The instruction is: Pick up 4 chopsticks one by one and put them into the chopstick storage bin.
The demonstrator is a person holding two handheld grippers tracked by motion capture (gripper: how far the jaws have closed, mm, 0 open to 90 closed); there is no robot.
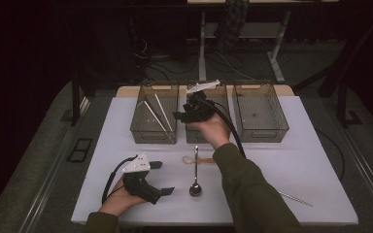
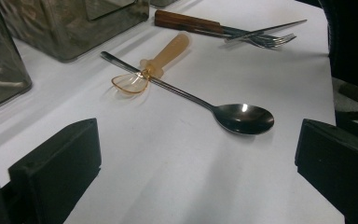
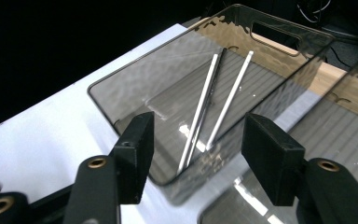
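Note:
My right gripper (image 1: pixel 179 116) hovers over the near left corner of the middle clear bin (image 1: pixel 223 97), pointing toward the left clear bin (image 1: pixel 153 138). In the right gripper view its jaws (image 3: pixel 198 154) stand open with nothing between them, above two white sticks (image 3: pixel 214 102) lying inside that bin. My left gripper (image 1: pixel 162 178) rests open near the table's front left, jaws empty. Just ahead of it (image 2: pixel 196 172) lie a steel spoon (image 2: pixel 242 117) and a small amber plastic spoon (image 2: pixel 158 63), the steel handle crossing over the amber one.
A third clear bin (image 1: pixel 260 133) stands at the back right. A fork (image 2: pixel 265 38) and a wooden-handled utensil (image 2: pixel 186 22) lie beyond the spoons. A thin metal utensil (image 1: pixel 296 199) lies near the front right of the white table (image 1: pixel 296 155).

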